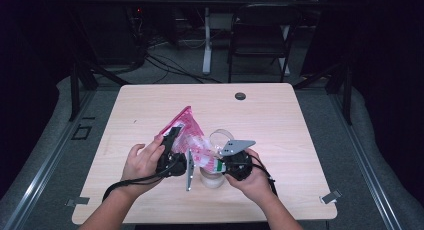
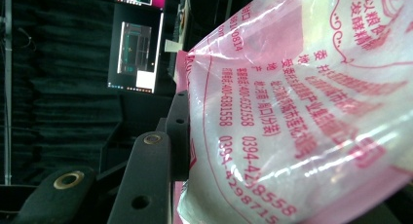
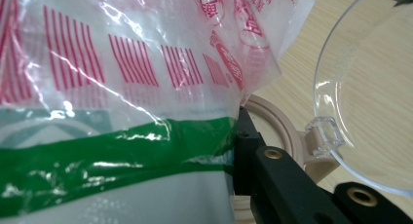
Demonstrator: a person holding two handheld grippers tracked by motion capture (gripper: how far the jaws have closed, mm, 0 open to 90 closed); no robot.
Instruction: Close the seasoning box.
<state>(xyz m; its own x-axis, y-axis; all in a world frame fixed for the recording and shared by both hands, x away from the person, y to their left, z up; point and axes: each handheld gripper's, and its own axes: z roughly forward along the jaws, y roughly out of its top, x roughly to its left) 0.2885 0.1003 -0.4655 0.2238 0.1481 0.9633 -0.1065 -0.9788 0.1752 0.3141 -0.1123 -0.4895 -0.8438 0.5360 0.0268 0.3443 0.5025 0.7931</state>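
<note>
A pink and clear printed plastic bag [image 1: 187, 127] hangs over the table between my two grippers. My left gripper [image 1: 172, 136] points up along the bag's left side and is shut on it; one black finger [image 2: 146, 175] presses against the bag [image 2: 292, 112]. My right gripper [image 1: 216, 165] is shut on the bag's lower end, where a green strip [image 3: 122, 156] meets its black finger [image 3: 277, 175]. Just below that end stands a clear jar [image 1: 212, 179] with a beige rim [image 3: 287, 131]. Its clear hinged lid [image 3: 370, 87] stands open behind it.
The light wooden table [image 1: 300, 130] has a small dark round cap [image 1: 240, 96] near its far edge. A black folding chair [image 1: 260, 35] and cables stand on the floor beyond the table. Metal clips sit at the table's near corners.
</note>
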